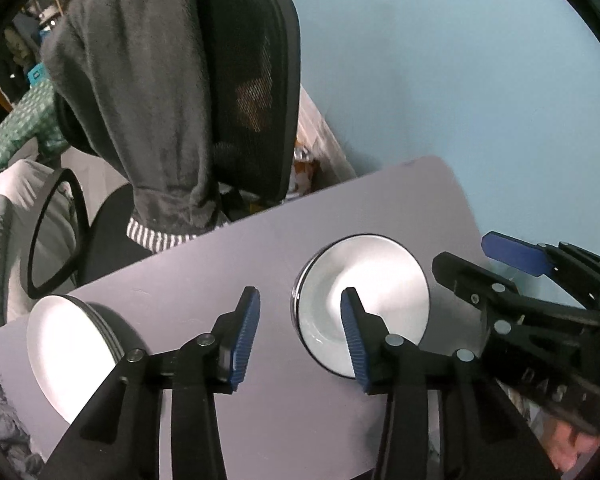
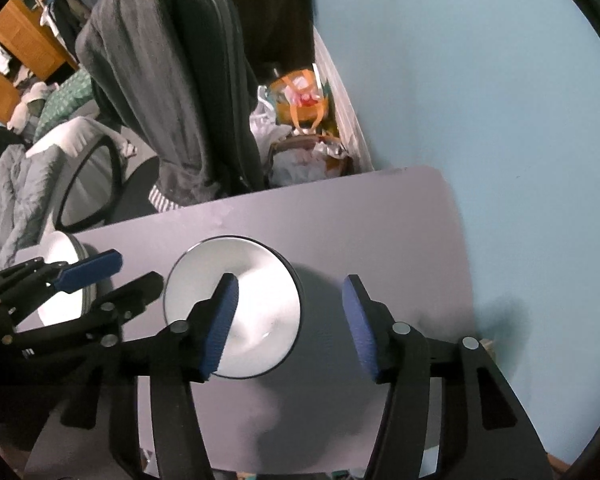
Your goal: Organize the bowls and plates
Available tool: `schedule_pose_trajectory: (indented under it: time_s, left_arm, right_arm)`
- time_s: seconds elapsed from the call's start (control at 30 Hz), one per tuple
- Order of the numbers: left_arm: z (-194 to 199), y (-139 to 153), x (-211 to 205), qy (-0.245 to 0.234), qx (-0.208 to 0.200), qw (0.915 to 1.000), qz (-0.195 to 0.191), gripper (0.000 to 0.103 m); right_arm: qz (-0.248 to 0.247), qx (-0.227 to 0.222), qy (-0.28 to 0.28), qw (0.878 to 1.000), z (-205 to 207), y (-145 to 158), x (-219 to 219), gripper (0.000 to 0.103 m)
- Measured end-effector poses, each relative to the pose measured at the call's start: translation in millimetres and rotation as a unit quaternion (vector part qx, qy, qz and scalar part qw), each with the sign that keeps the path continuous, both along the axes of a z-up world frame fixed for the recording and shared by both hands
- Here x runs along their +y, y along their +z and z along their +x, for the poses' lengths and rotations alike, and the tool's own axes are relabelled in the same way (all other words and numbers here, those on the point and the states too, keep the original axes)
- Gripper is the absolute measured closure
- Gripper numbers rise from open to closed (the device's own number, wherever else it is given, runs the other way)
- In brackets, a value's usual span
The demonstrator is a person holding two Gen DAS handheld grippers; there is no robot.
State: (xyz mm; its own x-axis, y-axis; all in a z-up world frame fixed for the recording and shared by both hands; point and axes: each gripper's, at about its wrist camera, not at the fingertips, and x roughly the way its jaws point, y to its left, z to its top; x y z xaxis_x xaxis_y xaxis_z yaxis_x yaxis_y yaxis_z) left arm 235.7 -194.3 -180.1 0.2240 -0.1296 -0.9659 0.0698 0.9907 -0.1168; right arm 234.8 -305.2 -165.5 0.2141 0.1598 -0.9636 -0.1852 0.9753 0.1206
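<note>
White round bowl with a dark rim, or possibly a nested stack of such bowls (a second rim edge shows at its left side), sits upright on the pale lilac surface, mouth up. Round, so no long axis to speak of; its axis runs straight up.

Relative to the fingers: in the left wrist view the bowl lies just beyond the right-hand finger of the left gripper, not between the pair. In the right wrist view it lies beneath and beyond the left-hand finger of the right gripper, again outside the gap. Neither appears to touch it.

Both pairs of fingers stand spread, blue pads apart, nothing between them.

Stack of white round plates with dark undersides sits out past the left-hand finger of the left gripper, near the surface's edge, well apart from the bowl.

Judgement: release step looks done; bowl set down, both grippers clear above. Bowls and plates already form two separate piles. Next move, if any dishes remain outside these views, calls for clearing the rims before travelling sideways.

Background: black mesh office chair draped with a grey garment; light blue wall.
</note>
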Motion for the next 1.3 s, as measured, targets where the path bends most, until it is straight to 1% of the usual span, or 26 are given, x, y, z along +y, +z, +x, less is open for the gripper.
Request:
schedule_pose_trajectory:
  time_s: [0.03, 0.07, 0.1, 0.17, 0.3, 0.33, 0.4, 0.53, 0.8, 0.9, 1.03, 1.3]
  left_arm:
    - [-3, 6, 2, 0.000, -0.009, 1.0000, -0.002, 0.054]
    - [-6, 12, 3, 0.000, -0.018, 0.9998, -0.004, 0.048]
    - [-9, 19, 4, -0.001, -0.031, 0.9995, -0.007, 0.046]
    - [-14, 29, 5, -0.005, -0.048, 0.9988, -0.012, 0.045]
    - [-21, 42, 7, -0.010, -0.062, 0.9976, -0.029, 0.044]
    - [-22, 44, 8, -0.011, -0.066, 0.9972, -0.032, 0.043]
    - [-26, 50, 10, -0.013, -0.076, 0.9965, -0.034, 0.034]
    - [-35, 56, 12, -0.014, -0.093, 0.9952, -0.028, 0.034]
    - [-57, 68, 22, -0.009, -0.114, 0.9924, -0.044, 0.034]
    - [-63, 70, 28, -0.004, -0.124, 0.9907, -0.057, 0.034]
    - [-71, 73, 35, 0.008, -0.141, 0.9864, -0.085, 0.034]
    - [-76, 75, 46, 0.027, -0.142, 0.9853, -0.091, 0.034]
  right_arm:
    - [0.001, -0.001, 0.000, 1.000, 0, 3, 0, 0.047]
    - [0.003, -0.003, -0.001, 1.000, -1, 5, -1, 0.046]
    - [0.006, -0.007, 0.000, 1.000, -2, 9, -2, 0.045]
    - [0.007, -0.016, 0.000, 1.000, -3, 15, -2, 0.043]
    - [0.009, -0.029, 0.007, 1.000, -8, 25, -1, 0.043]
    - [0.009, -0.031, 0.008, 0.999, -9, 27, -1, 0.043]
    - [0.010, -0.039, 0.013, 0.999, -13, 32, -1, 0.043]
    - [0.007, -0.055, 0.020, 0.998, -20, 41, -3, 0.042]
    - [-0.006, -0.079, 0.018, 0.997, -33, 54, -8, 0.042]
    - [-0.007, -0.080, 0.016, 0.997, -36, 54, -9, 0.042]
    - [-0.016, -0.082, 0.018, 0.996, -40, 54, -9, 0.042]
    - [-0.041, -0.086, 0.035, 0.995, -48, 52, -10, 0.042]
